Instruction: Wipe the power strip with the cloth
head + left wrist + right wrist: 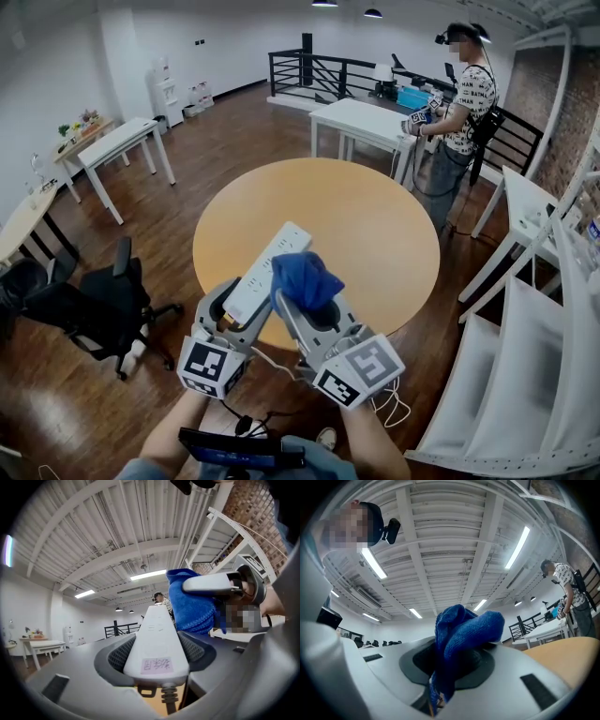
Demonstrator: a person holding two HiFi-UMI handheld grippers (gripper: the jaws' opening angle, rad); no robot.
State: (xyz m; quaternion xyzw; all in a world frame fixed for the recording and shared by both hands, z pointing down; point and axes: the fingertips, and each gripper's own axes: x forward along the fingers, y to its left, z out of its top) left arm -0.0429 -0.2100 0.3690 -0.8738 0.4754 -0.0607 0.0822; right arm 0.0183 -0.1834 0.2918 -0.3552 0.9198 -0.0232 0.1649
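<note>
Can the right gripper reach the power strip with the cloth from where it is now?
Probably yes. The right gripper, shut on the blue cloth, is right beside the power strip held up by the left gripper, with nothing between them.

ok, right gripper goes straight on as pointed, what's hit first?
Probably nothing close: the right gripper, shut on the blue cloth, looks out at open room and ceiling. The power strip in the left gripper sits beside it, not ahead, though depth is unclear.

Power strip (157,639) in tool (157,660), cloth (192,604) beside
</note>
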